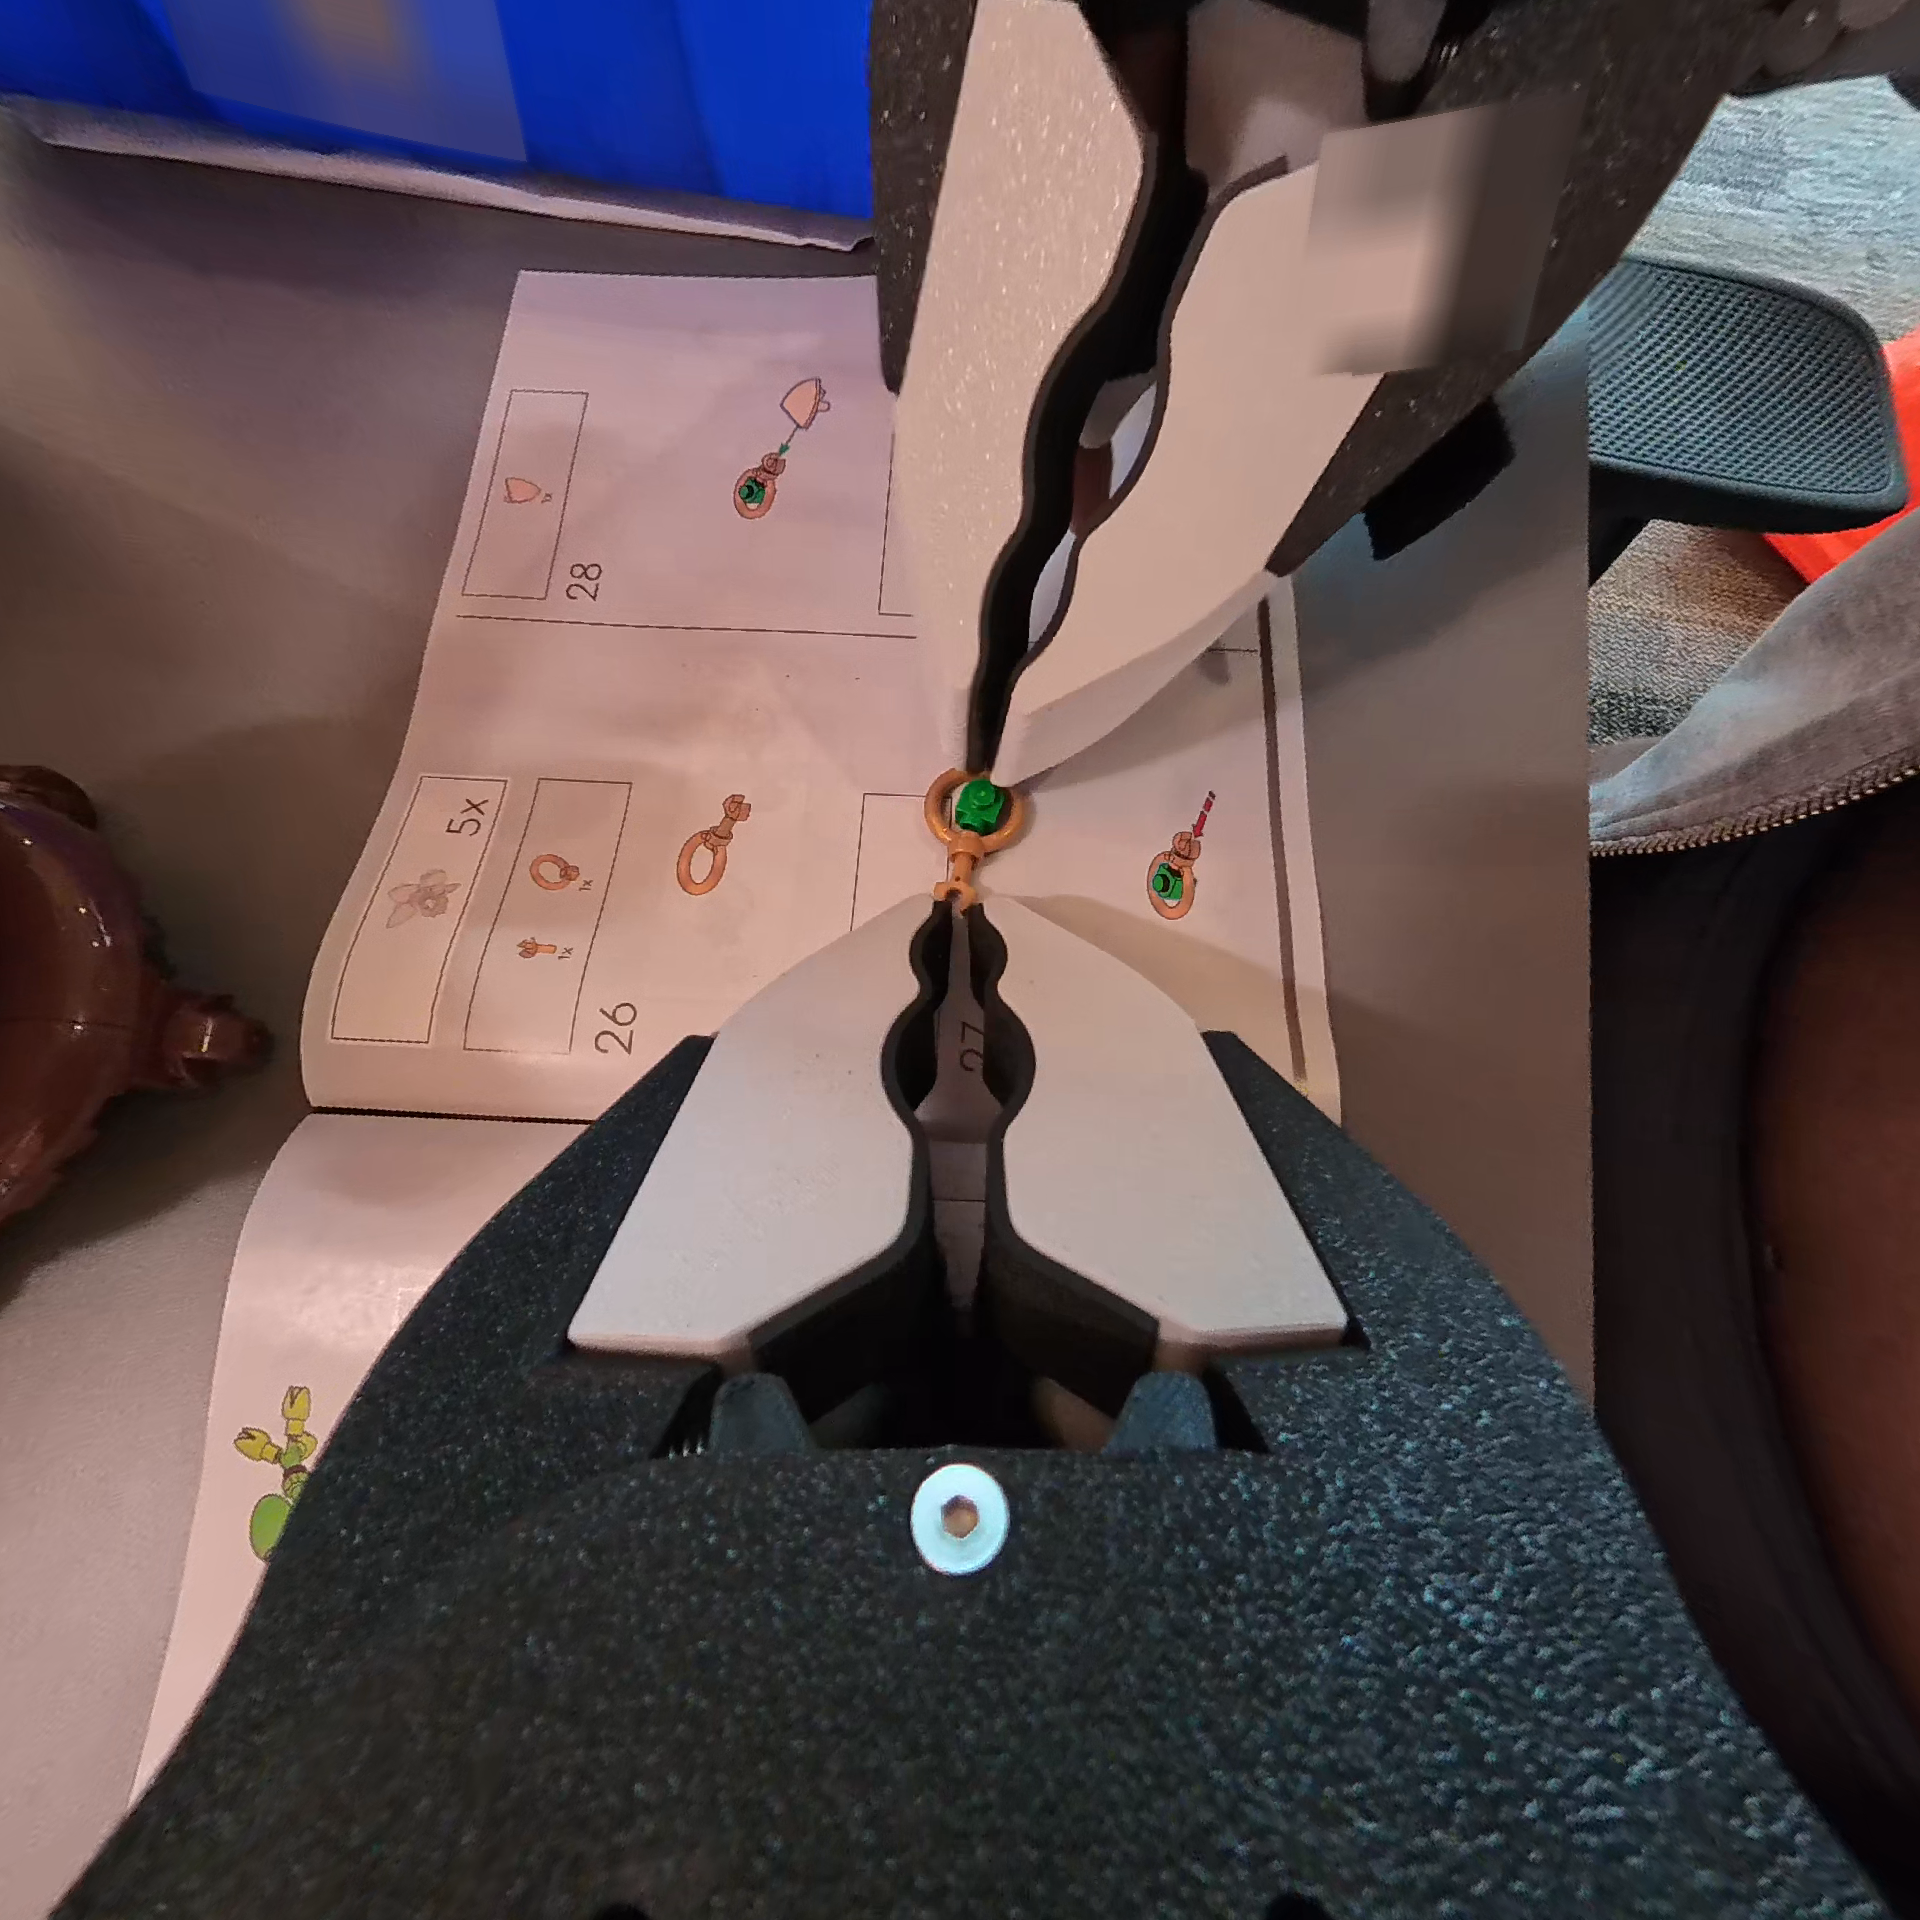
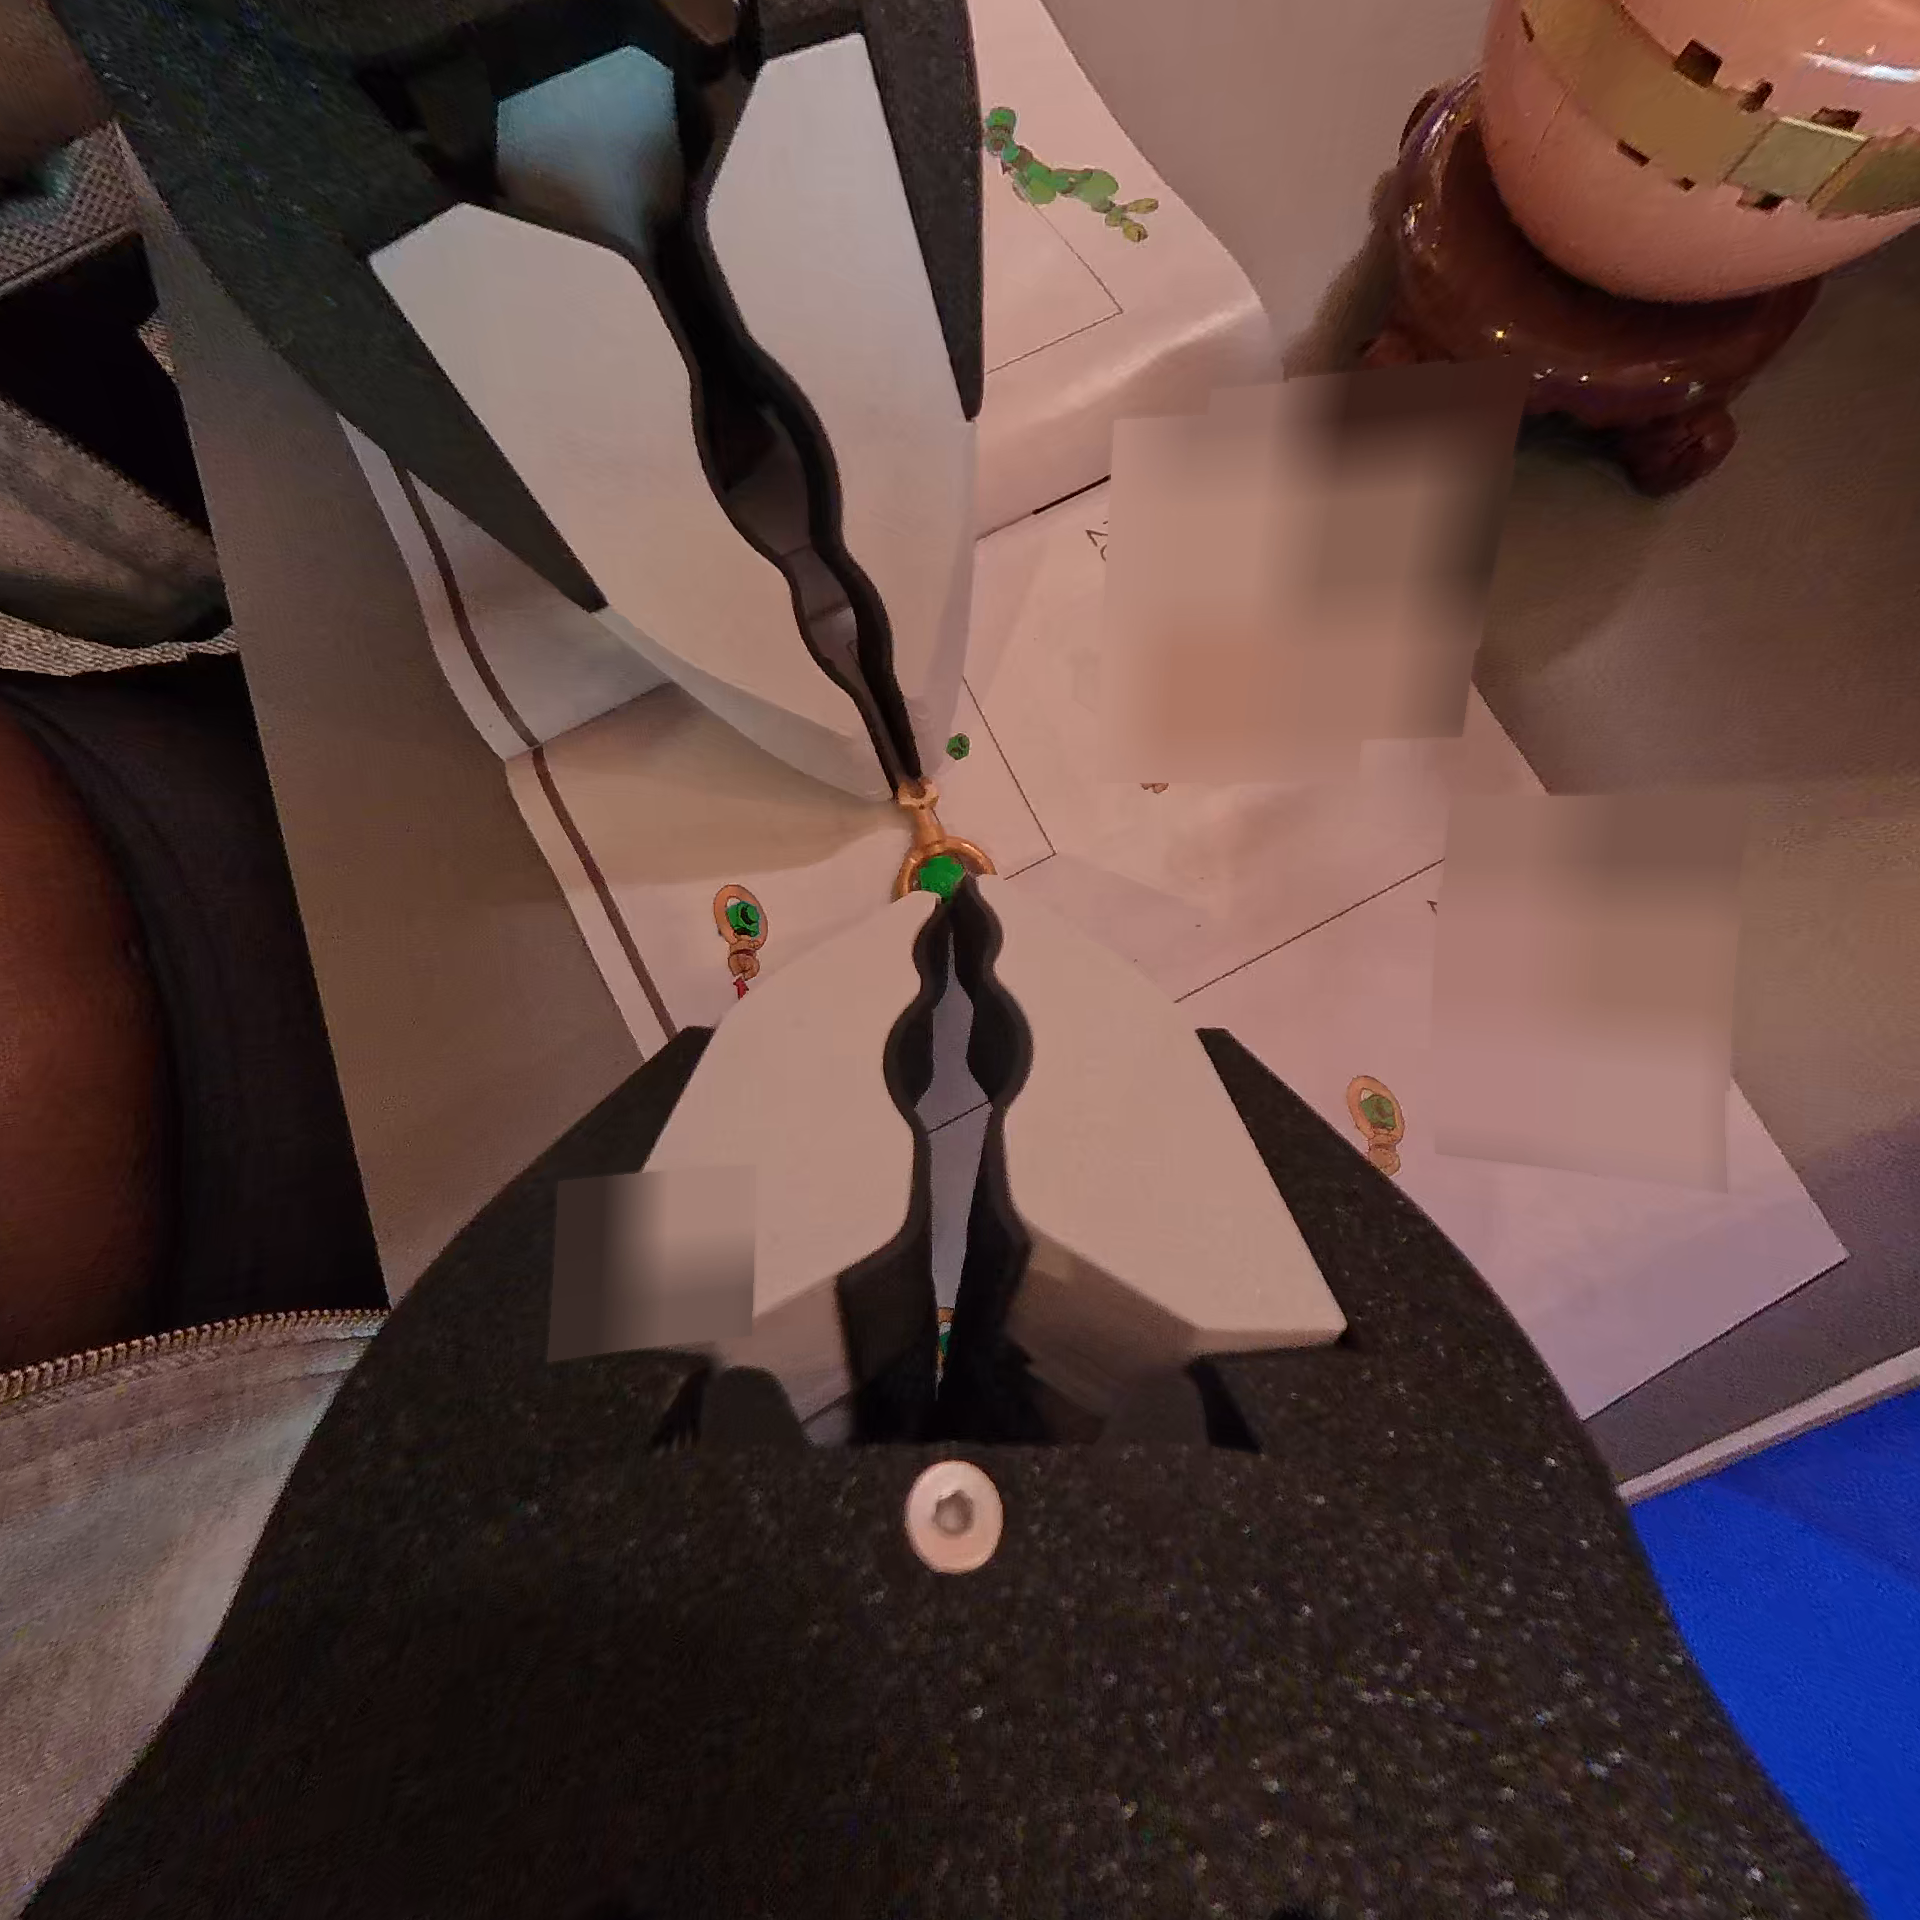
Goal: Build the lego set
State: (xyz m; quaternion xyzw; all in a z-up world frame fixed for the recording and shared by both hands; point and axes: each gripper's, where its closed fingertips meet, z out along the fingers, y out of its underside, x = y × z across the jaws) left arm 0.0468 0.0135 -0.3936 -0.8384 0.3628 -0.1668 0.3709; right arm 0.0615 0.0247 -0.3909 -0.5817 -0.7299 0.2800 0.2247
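- Left wrist view: the left claw (image 1: 954,902) is pinched narrow on the small stem (image 1: 958,876) at the bottom of a tan ring (image 1: 975,816), which it holds up in the air above the open instruction booklet (image 1: 665,707) lying on the desk (image 1: 208,436).
- The right claw (image 1: 982,764) comes in from the top, its tips closed at the ring's upper edge, right by the green stud (image 1: 980,805) that sits inside the ring.
- To do this step well, I judge the left claw should stay firm and steady on the stem while the right one presses the green stud straight through the ring's plane, with no twist, since the stem joint looks thin and could swing.
- A dark brown base (image 1: 94,987) stands at the left edge, well apart from the work.
- Right wrist view: the right claw (image 2: 940,902) is closed narrow at the green stud (image 2: 938,875); from here the tips hide most of it, so it probably grips the stud and not the ring (image 2: 971,854), though I cannot be sure.
- The left claw (image 2: 906,781) reaches in from the top and pinches the stem (image 2: 921,802).
- A second, loose green piece (image 2: 958,745) seems to lie on the booklet (image 2: 1195,894) just beside the tips; keep clear of it.
- A pink egg-shaped model (image 2: 1662,177) on its brown stand (image 2: 1496,312) sits at the upper right, out of the way.
- Press lightly: too much force could pop the ring off its stem.
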